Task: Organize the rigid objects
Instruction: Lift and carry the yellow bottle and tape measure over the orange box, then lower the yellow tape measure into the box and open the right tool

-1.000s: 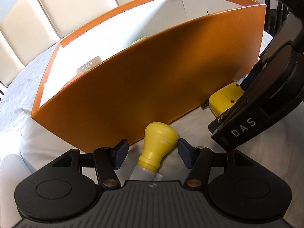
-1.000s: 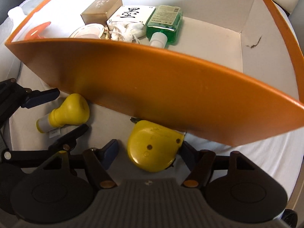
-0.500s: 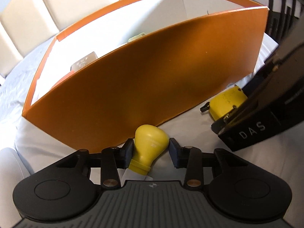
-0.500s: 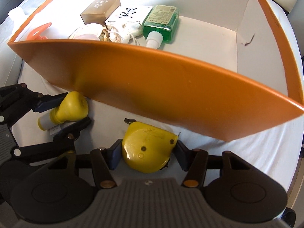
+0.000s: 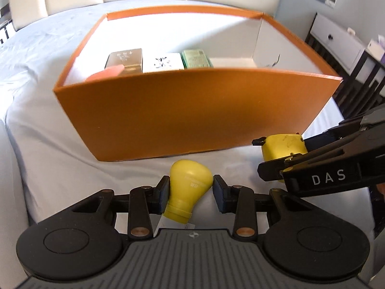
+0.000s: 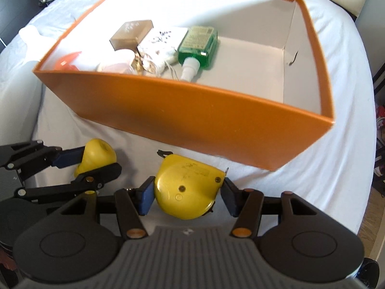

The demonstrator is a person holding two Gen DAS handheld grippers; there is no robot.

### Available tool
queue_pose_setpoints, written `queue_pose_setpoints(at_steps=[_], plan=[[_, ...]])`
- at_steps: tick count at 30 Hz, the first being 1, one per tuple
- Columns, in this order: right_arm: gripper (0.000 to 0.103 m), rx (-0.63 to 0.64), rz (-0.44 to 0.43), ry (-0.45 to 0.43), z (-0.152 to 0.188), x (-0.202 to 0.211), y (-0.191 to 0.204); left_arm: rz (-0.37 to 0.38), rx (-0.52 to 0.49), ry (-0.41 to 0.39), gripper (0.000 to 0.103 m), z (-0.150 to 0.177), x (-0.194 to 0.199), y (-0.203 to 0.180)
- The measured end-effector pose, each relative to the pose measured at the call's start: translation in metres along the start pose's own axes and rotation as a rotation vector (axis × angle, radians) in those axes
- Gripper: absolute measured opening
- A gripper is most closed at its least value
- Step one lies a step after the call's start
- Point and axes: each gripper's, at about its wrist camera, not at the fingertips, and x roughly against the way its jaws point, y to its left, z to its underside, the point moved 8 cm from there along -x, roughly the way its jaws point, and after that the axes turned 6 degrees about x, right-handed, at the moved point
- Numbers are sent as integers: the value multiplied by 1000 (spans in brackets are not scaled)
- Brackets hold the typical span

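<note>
In the left wrist view, the left gripper (image 5: 189, 189) is level before the orange box (image 5: 192, 118), its pads clamped on a yellow bulb-shaped cap (image 5: 190, 183) over a white tube, near the box's front wall. In the right wrist view, the right gripper (image 6: 185, 192) grips a scuffed yellow tape measure (image 6: 187, 186), just before that same wall and apart from it.

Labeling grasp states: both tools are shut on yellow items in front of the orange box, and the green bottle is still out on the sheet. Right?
One error: the green bottle lies inside the orange box, as the right wrist view shows. The rest holds: left tool grips the yellow-capped bottle, right tool the yellow tape measure.
</note>
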Motion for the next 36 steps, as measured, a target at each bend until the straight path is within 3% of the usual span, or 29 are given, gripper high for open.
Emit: queue_pose_setpoints(at_steps=[8,15,18,27,36], plan=[[58,-11,-22,-77,-1,37,-1,12,44,-77,43,-10,40,17],[58,6,-39,-178,-13,76,3,29,46,-156,43,-43,71,10],[58,24,-39,-224,-24,90,3,39,42,-169,43,-60,59,-15],[58,81,-39,-273,-64,108,-11,81,35,-152,43,-95,42,-21],[58,86,22,-187,-117,67,-55,99,27,-97,43,-129,2,-24]])
